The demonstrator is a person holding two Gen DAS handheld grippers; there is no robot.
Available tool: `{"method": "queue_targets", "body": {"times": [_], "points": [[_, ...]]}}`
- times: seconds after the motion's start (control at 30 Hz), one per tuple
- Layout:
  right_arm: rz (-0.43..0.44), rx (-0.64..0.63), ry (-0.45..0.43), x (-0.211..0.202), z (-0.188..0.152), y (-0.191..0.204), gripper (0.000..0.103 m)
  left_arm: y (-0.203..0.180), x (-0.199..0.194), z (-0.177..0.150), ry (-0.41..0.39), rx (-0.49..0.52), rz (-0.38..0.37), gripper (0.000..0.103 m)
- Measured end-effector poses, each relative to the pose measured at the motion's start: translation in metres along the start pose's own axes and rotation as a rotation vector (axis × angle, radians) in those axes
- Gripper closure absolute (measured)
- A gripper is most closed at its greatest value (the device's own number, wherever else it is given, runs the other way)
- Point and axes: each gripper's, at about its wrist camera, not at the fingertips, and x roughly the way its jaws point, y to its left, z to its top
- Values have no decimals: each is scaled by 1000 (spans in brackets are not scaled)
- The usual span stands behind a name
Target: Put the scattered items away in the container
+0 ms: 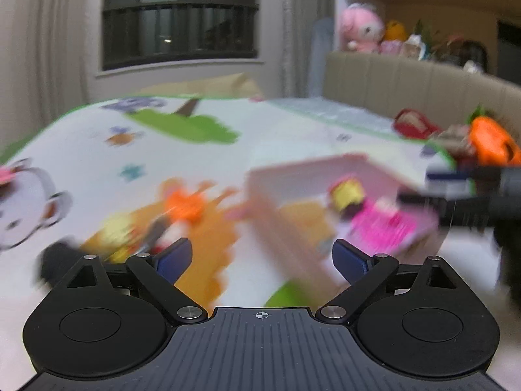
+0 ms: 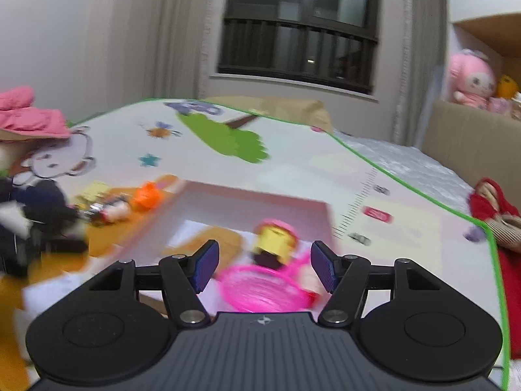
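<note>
Two hand-held grippers over a cartoon-printed play mat, both views blurred. The shallow pale pink rectangular box, the container, lies on the mat and already holds a translucent bright pink plastic dish and a small yellow-and-pink toy figure. Loose toys lie on the mat just beside the box's left wall: a small orange plastic toy, a pale yellow plastic piece and a small red-and-white figure; the blur hides their exact shapes.

Left gripper: jaws spread wide, nothing between the pads, pointing at the mat between the loose toys and the box's near wall. Right gripper: jaws parted above the box, the pink dish and the figure seen between them but, as far as the blur allows, untouched by the blue pads.

Handling, as a judgement: the loose toys look light, rigid and smooth, so liable to slip or skid under a glancing touch. Each is best taken across its widest solid part, pads square to its sides, low near the mat. The orange toy lies nearest the box. The box itself looks light and may slide if nudged.
</note>
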Motion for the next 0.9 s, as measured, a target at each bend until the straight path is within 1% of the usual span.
{"method": "queue_targets", "body": {"times": [0.07,0.13,0.2,0.27,0.33,0.43,0.5,0.57,0.6,0.67,0.73,0.77,0.8,0.83,0.87,0.9], "points": [[56,-20,1,3,16,22,40,13,-12,-16,10,-32,35,4],[141,-26,38,14,35,45,40,33,-21,-28,17,-107,33,3],[223,6,109,34,57,64,40,51,-24,-34,9,-174,26,3],[275,58,207,61,79,82,40,68,-26,-36,-10,-235,19,3],[274,88,292,92,97,98,40,82,-28,-40,-36,-295,-12,2],[216,57,366,142,117,118,40,95,-35,-51,-50,-346,-49,1],[167,34,398,175,125,131,40,98,-38,-57,-28,-354,-23,1],[118,39,423,207,127,141,40,96,-38,-59,-3,-343,20,1],[99,51,442,222,125,145,42,96,-39,-59,1,-342,35,1],[66,97,490,249,119,152,46,95,-41,-59,2,-339,35,1],[52,136,518,266,111,154,49,93,-44,-59,-3,-331,33,0],[46,149,526,272,107,156,53,93,-45,-59,-3,-325,34,0],[50,158,529,276,104,158,67,92,-44,-59,2,-321,35,0],[75,170,535,277,101,161,74,91,-44,-59,10,-320,36,0],[117,186,547,277,98,165,77,91,-43,-59,18,-322,35,0],[159,191,556,275,96,171,77,90,-44,-59,23,-324,35,0]]}}
